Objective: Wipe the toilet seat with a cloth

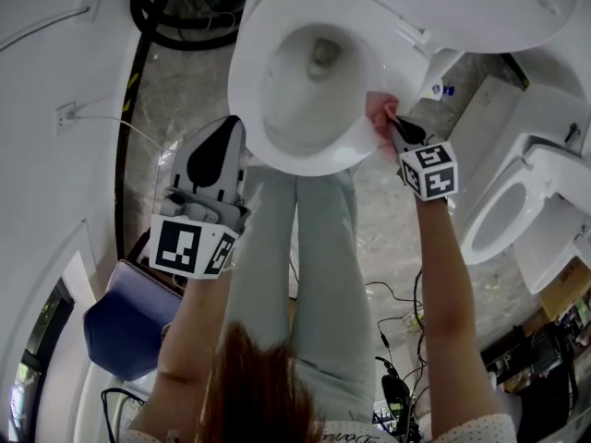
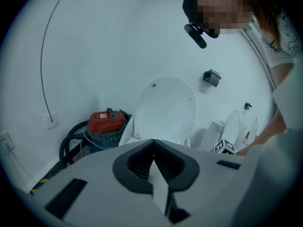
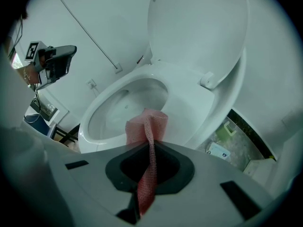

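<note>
Status: your right gripper (image 3: pixel 150 148) is clamped on the pink cloth (image 3: pixel 147 122). A strip of it runs down between the jaws and a bunch stands out past the tips. In the head view that bunch sits at the near right edge of the toilet seat (image 1: pixel 343 148), right at the rim. The lid (image 3: pixel 199 27) is up, so the ring is open to you.

Your left gripper (image 1: pixel 220 146) is closed on nothing: in its own view the jaws meet with no gap and nothing between them. It hangs off the seat's left side, near it but not touching it.

Progress, my read: wiping is under way at one spot on the near right. The rest of the ring, left side and back by the hinge, looks left to do. No streaks, wet marks or dirt show on the white, so I can't confirm any section as done.

Hard to make out:
- Actual cloth-to-seat contact. The right gripper's body covers the near rim in its view, and your hand is in the way from above.
- Seat versus bowl rim: white on white, the edge between them doesn't read.
- The left gripper view shows only the lid and a red vacuum (image 2: pixel 106 123), no seat.
- The back of the seat is partly cut by the lid in the head view.
</note>
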{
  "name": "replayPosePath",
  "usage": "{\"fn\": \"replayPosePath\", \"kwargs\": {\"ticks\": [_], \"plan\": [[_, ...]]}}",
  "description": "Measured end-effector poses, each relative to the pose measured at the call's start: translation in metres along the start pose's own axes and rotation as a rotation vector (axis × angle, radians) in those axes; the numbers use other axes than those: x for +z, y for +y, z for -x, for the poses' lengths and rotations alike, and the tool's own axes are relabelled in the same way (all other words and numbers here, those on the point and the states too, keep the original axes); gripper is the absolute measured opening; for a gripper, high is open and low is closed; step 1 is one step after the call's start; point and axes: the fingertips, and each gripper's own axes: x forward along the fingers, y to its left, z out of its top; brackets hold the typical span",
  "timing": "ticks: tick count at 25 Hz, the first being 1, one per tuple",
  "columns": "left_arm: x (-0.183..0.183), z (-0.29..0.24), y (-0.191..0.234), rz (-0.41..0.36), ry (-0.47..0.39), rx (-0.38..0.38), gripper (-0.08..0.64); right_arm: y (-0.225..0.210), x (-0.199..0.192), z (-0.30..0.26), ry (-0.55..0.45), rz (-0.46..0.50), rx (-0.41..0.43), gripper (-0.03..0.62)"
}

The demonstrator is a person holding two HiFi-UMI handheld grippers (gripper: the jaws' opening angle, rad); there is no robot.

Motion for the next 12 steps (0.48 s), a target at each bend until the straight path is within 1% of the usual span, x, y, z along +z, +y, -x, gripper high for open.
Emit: {"fn": "replayPosePath", "kwargs": {"ticks": [12], "plan": [[-0.003,0.019,0.008,-0.009,0.004,-0.036,0.003,0.041,-0.019,-0.005,0.033,-0.042,0.029,0.024]]}}
